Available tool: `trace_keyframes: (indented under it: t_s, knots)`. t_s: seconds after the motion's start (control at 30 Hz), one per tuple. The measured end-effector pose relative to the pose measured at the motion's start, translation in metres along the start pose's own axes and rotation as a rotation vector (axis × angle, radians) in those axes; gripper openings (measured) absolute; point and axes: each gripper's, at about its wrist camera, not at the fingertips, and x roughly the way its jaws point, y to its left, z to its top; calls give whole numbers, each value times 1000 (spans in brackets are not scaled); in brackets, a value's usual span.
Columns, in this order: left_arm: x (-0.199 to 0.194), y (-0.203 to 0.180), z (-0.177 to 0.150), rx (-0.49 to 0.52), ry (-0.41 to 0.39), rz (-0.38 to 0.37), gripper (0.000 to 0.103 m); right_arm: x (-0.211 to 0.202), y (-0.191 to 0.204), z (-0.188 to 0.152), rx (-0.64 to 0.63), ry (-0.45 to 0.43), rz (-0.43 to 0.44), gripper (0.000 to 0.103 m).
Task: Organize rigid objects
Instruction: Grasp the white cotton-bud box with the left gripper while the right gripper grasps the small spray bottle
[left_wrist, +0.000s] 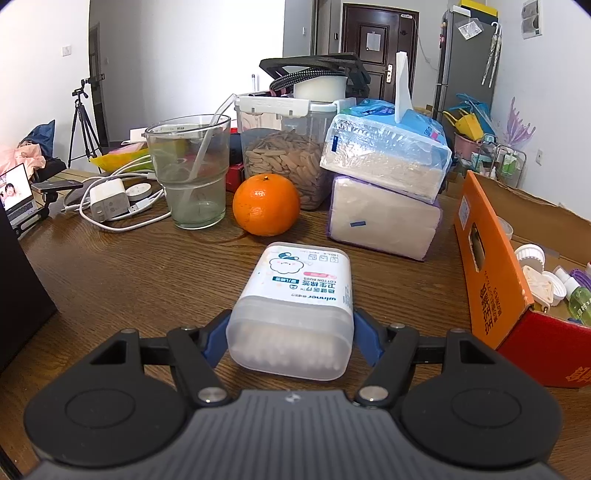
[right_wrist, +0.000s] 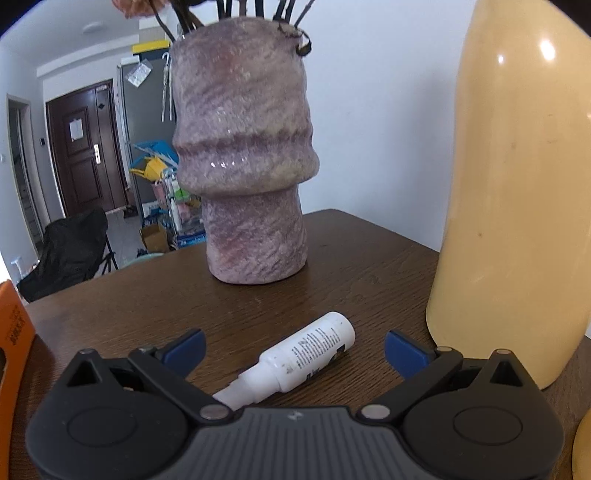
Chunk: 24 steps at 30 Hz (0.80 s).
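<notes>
In the left wrist view a translucent cotton-bud box (left_wrist: 295, 310) with a white printed label lies on the wooden table. My left gripper (left_wrist: 290, 338) is shut on its near end, a blue pad pressed on each side. In the right wrist view a small white bottle (right_wrist: 295, 360) lies on its side on the table between the spread blue fingers. My right gripper (right_wrist: 293, 345) is open around it, and neither pad touches the bottle. An orange cardboard box (left_wrist: 491, 273) holding small bottles and caps stands at the right of the left wrist view.
An orange fruit (left_wrist: 266, 205), a glass cup (left_wrist: 192, 170), a jar of snacks (left_wrist: 284, 151), two stacked tissue packs (left_wrist: 384, 192) and a charger with cables (left_wrist: 110, 201) stand behind the cotton-bud box. A purple vase (right_wrist: 247, 147) and a tall cream vase (right_wrist: 517, 192) stand before the right gripper.
</notes>
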Motion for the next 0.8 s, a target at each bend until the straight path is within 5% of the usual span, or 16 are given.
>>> trace_keyframes:
  t_s: [0.17,0.33,0.47,0.8]
  knots:
    - [0,-1,0,2,-1,2,69,14,2,3,-7,49,-6,90]
    - [0,-1,0,1,0,0,69,21,5,1,-19,97,-7,62]
    - [1,-1,0,0,1,1,69,19,7,-1,-28,90,-20,30]
    - [0,1,-1,0,-1,6,69,3,7,0,-21,45,-6,27]
